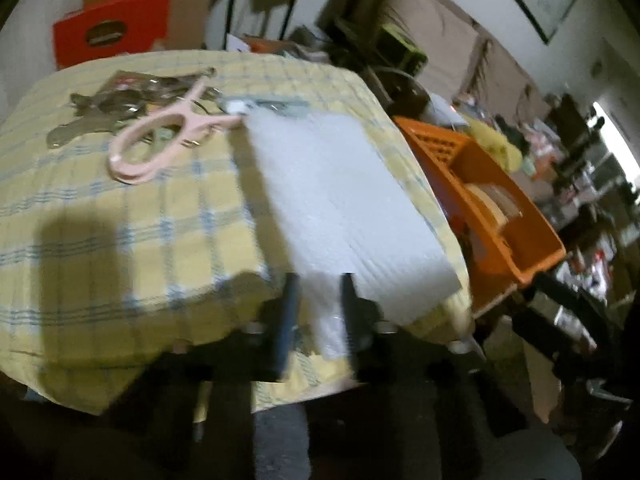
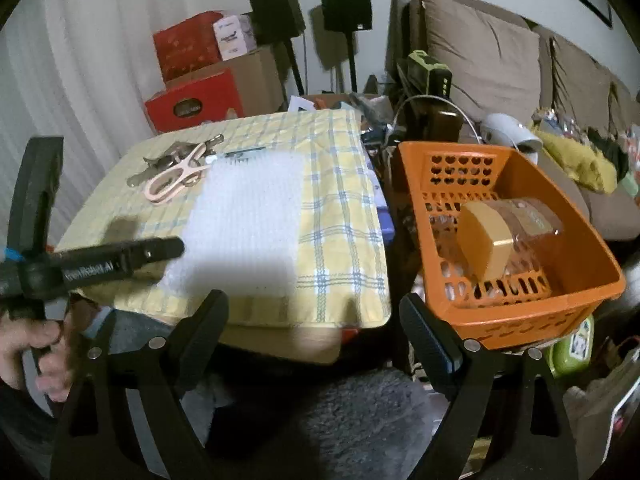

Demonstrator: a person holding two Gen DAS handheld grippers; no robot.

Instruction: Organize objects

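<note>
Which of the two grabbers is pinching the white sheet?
The left gripper: its fingers are closed on the near edge of the white foam sheet. The right gripper stands wide open, empty.

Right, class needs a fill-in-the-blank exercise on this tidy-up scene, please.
1. The left tool is shut on the near edge of the white ____ sheet.
2. The right tool stands ____, holding nothing.
3. The gold-capped bottle lies inside the ____ basket.
4. The pink clip rests on the yellow checked ____.

Missing words: foam; open; orange; cloth
</note>
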